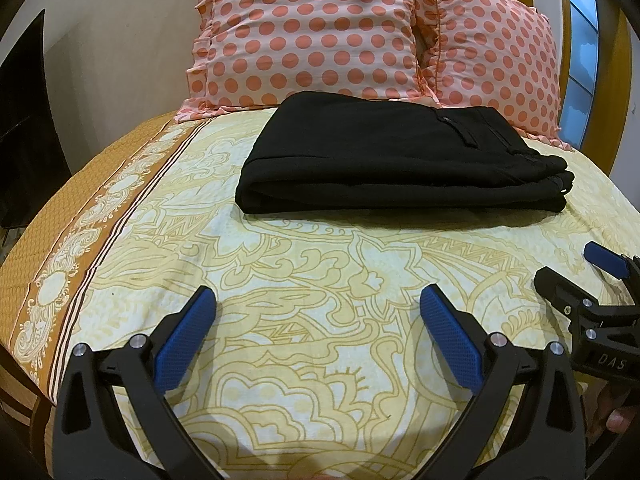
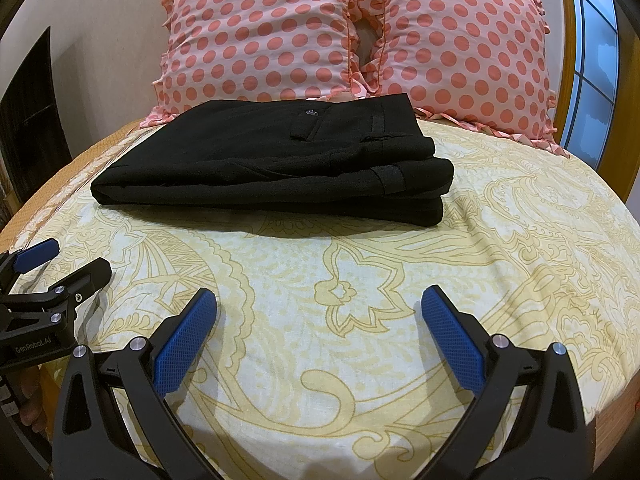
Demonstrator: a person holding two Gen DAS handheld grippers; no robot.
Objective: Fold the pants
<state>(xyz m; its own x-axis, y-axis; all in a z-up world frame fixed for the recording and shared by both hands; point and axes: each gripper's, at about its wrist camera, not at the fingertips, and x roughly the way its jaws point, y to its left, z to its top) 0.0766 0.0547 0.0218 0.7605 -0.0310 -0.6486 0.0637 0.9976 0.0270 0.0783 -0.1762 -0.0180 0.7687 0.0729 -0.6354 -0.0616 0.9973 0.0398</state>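
The black pants (image 1: 392,152) lie folded into a flat stacked bundle on the bed, in front of the pillows; they also show in the right wrist view (image 2: 272,164), waistband and pocket button on top at the right. My left gripper (image 1: 318,300) is open and empty, hovering over the sheet well short of the pants. My right gripper (image 2: 319,300) is open and empty too, equally short of the bundle. The right gripper also shows at the right edge of the left wrist view (image 1: 576,268). The left gripper shows at the left edge of the right wrist view (image 2: 68,260).
The bed has a yellow patterned sheet (image 1: 320,340) with an orange border (image 1: 48,280) at the left edge. Two pink polka-dot pillows (image 2: 260,36) (image 2: 460,44) lean on the wall behind the pants. A window (image 2: 592,60) is at the right, dark furniture (image 1: 24,140) at the left.
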